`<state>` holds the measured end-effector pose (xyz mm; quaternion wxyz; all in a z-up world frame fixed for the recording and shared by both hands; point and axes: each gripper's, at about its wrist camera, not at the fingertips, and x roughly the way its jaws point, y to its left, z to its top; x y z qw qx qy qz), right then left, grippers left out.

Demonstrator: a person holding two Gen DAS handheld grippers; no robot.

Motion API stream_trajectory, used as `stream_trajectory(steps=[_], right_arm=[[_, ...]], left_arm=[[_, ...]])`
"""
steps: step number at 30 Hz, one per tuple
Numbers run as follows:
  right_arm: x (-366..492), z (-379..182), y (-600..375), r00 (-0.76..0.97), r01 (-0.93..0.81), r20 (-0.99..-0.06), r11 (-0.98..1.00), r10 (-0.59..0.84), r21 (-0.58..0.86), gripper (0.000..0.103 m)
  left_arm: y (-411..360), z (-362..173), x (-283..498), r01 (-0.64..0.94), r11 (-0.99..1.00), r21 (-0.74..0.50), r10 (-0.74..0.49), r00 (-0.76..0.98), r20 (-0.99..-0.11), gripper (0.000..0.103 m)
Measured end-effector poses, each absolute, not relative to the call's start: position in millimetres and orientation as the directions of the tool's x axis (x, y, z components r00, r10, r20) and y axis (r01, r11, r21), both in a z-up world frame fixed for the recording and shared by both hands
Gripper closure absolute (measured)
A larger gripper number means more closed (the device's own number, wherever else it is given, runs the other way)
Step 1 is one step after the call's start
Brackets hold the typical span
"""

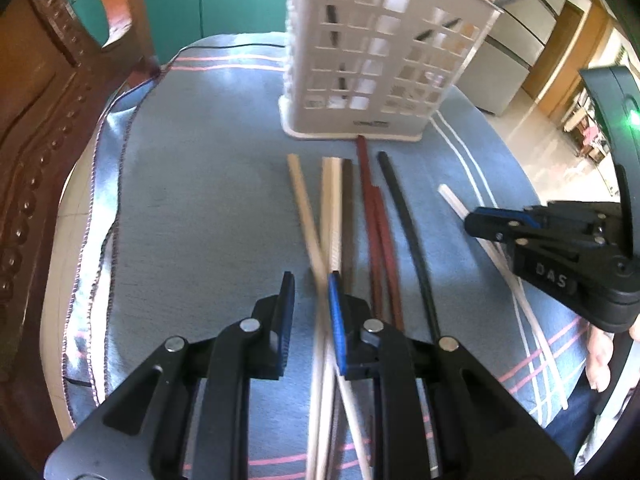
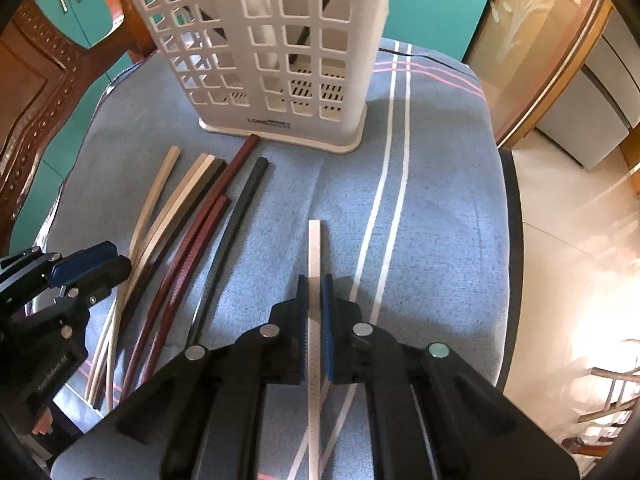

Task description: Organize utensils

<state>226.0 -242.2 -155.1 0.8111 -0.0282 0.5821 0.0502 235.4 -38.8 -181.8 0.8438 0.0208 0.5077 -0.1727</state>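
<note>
Both tongs work over a cloth-covered table point(image 2: 440, 208), with a white plastic utensil holder point(image 2: 280, 52) as the landmark. Right tongs point(image 2: 315, 304), black with blue ribbed pads, are nearly closed around a pale square-sectioned chopstick point(image 2: 314, 240); whether the pads actually press it I cannot tell. Its long axis runs straight along the fingers, and its blunt end points toward the holder, well short of the base. Left tongs point(image 1: 310, 304) stand partly open, holding nothing, with crossed cream chopsticks point(image 1: 320, 240) running between the fingers (one looks blurred).

In front of the holder lies a fan of slim, square-ended sticks, all pointing their ends toward its base: cream ones farthest left, a dark brown chopstick point(image 2: 200, 196) beside them, two reddish-brown chopsticks point(image 2: 216, 200) with a fine textured surface, then a black chopstick point(image 2: 244, 200) nearest the pale one. The longer reddish stick reaches right up to the holder's base.

The holder is upright, a tall grid of square cut-outs with a slotted floor, and dark sticks stand inside it. The cloth is blue with a woven look, striped in white and pink.
</note>
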Motion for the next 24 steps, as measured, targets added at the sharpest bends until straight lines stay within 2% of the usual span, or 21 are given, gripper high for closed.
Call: stream_trajectory(steps=[4, 6, 11, 17, 19, 20, 24], right_arm=[[229.8, -156.4, -243.4, 0.318, -0.106, -0.947, 0.994, 0.042, 0.008, 0.093], [230.7, -157.1, -242.4, 0.318, -0.101, -0.947, 0.995, 0.036, 0.004, 0.090], [236.6, -160.4, -230.1, 0.323, -0.094, -0.946, 0.995, 0.003, -0.030, 0.089], [237.7, -167.2, -210.0, 0.341, -0.125, -0.937, 0.983, -0.082, -0.131, 0.088], [237.2, -167.9, -205.0, 0.347, -0.136, -0.933, 0.979, -0.097, -0.153, 0.089], [237.5, -168.0, -203.7, 0.346, -0.141, -0.934, 0.980, -0.086, -0.143, 0.094], [235.8, -157.7, -209.5, 0.356, -0.132, -0.934, 0.991, 0.042, -0.005, 0.096]], left_arm=[[-28.3, -182.3, 241.6, 0.283, 0.945, -0.163, -0.275, 0.419, -0.866, 0.081], [-26.1, -182.6, 251.4, 0.266, 0.947, -0.180, -0.279, 0.405, -0.871, 0.076], [-35.5, -183.2, 292.6, 0.248, 0.952, -0.179, -0.264, 0.369, -0.891, 0.075], [-59.3, -189.4, 307.7, 0.291, 0.957, -0.017, -0.142, 0.414, -0.899, 0.074], [-60.2, -189.4, 306.8, 0.294, 0.956, -0.013, -0.142, 0.424, -0.894, 0.080], [-60.0, -189.1, 306.1, 0.305, 0.952, -0.020, -0.155, 0.426, -0.891, 0.093], [-57.3, -179.5, 299.6, 0.285, 0.955, -0.079, -0.202, 0.432, -0.879, 0.096]])
